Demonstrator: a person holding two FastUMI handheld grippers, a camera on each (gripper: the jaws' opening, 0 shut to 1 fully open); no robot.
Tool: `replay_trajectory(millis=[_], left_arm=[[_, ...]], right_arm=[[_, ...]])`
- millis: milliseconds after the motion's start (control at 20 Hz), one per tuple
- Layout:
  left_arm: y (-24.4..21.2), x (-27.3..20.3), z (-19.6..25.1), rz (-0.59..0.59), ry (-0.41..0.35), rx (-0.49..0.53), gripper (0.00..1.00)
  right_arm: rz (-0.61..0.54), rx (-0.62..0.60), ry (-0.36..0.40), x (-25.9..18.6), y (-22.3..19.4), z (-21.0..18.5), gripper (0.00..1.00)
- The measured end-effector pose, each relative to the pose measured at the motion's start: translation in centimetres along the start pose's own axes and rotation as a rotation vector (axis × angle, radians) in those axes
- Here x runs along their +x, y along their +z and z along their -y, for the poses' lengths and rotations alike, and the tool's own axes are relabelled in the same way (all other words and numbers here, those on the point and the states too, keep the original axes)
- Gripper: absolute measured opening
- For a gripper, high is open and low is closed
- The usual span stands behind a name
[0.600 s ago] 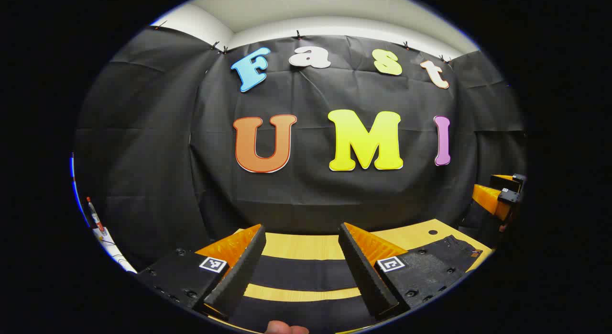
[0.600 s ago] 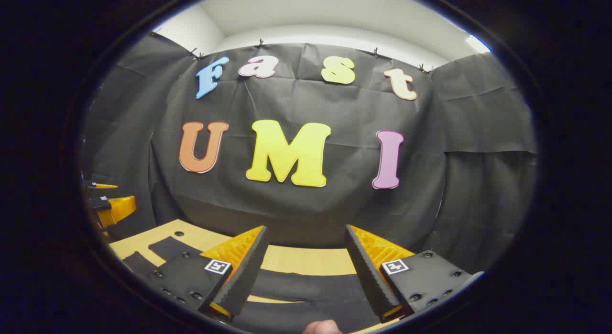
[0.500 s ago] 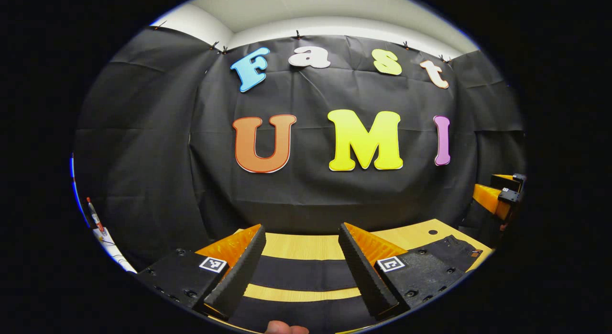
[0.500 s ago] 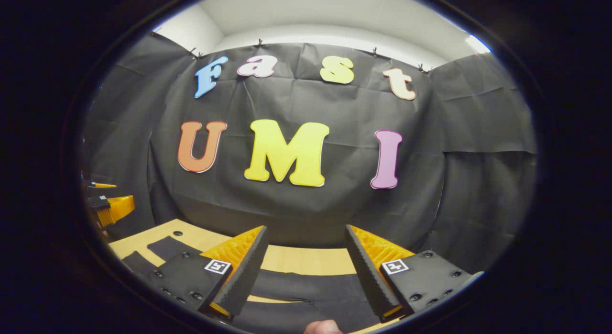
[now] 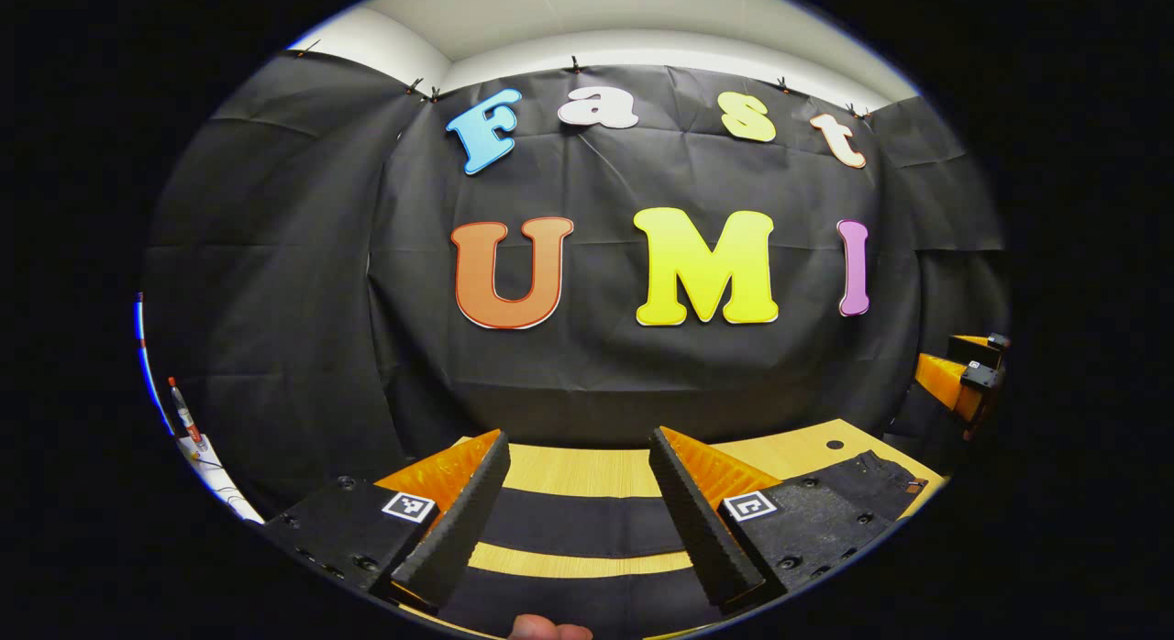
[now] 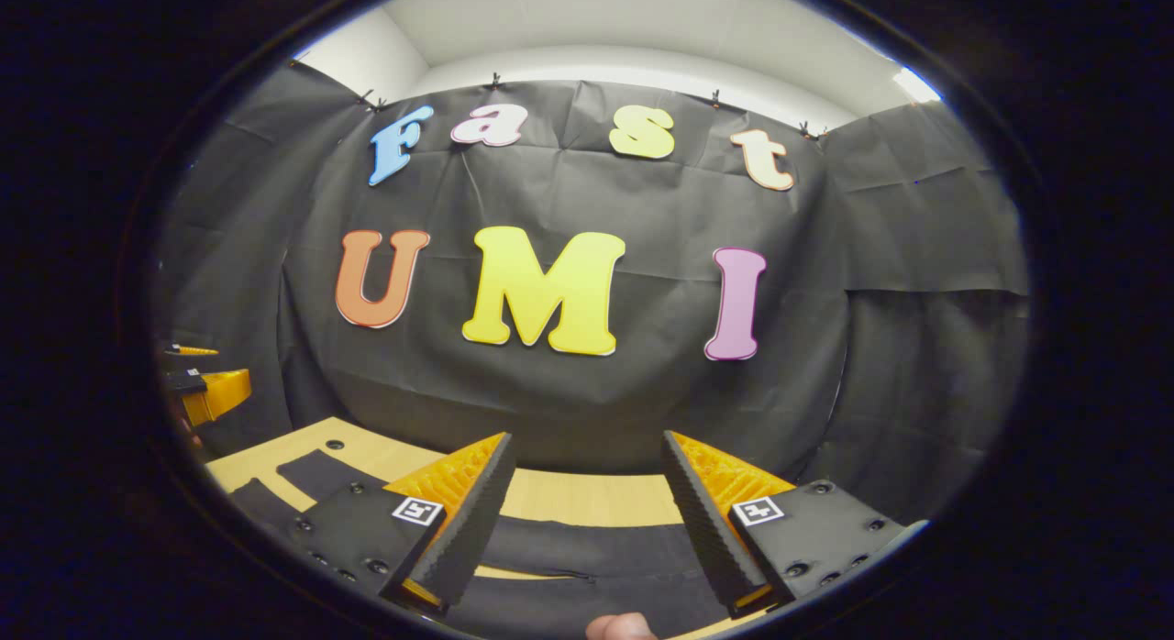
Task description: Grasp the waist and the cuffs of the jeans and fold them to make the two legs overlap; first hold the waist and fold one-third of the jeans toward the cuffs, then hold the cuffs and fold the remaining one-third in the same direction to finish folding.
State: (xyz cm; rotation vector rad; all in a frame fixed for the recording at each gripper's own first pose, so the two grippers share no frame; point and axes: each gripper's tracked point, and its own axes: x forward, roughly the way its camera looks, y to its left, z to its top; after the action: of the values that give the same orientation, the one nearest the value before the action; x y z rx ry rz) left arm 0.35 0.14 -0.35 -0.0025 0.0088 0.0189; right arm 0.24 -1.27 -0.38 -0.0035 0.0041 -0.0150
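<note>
Black jeans (image 5: 587, 523) lie flat on a wooden table (image 5: 587, 470), the two legs as dark bands with a strip of wood between them. The waist end (image 5: 867, 480) is to the right. My left gripper (image 5: 578, 443) hovers open just above the legs, with nothing between its fingers. In the right gripper view, the jeans (image 6: 587, 553) spread under my right gripper (image 6: 587, 443), which is open and holds nothing. The legs (image 6: 312, 475) run off to the left there. Each gripper shows at the other view's edge: the right gripper (image 5: 958, 379) and the left gripper (image 6: 206, 392).
The black cloth wall stands close behind the table's far edge (image 6: 587, 493). The tabletop has a small hole near a corner (image 5: 830, 445). A red-capped pen (image 5: 183, 411) rests on a white surface at far left. A fingertip (image 5: 548, 629) shows at the bottom.
Both views have shifted only slightly sideways. The jeans lie as before and both grippers stay open.
</note>
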Motion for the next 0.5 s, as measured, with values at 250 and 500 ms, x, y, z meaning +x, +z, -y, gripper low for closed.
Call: replay_trajectory(millis=[250, 500], left_arm=[[-0.5, 0.0, -0.5, -0.014, 0.014, -0.011, 0.98], [-1.6, 0.2, -3.0, -0.04, 0.054, -0.011, 0.98]], right_arm=[[-0.011, -0.003, -0.012, 0.3, -0.6, 1.1, 0.98], [-0.076, -0.015, -0.042, 0.9, -2.9, 4.4, 0.98]])
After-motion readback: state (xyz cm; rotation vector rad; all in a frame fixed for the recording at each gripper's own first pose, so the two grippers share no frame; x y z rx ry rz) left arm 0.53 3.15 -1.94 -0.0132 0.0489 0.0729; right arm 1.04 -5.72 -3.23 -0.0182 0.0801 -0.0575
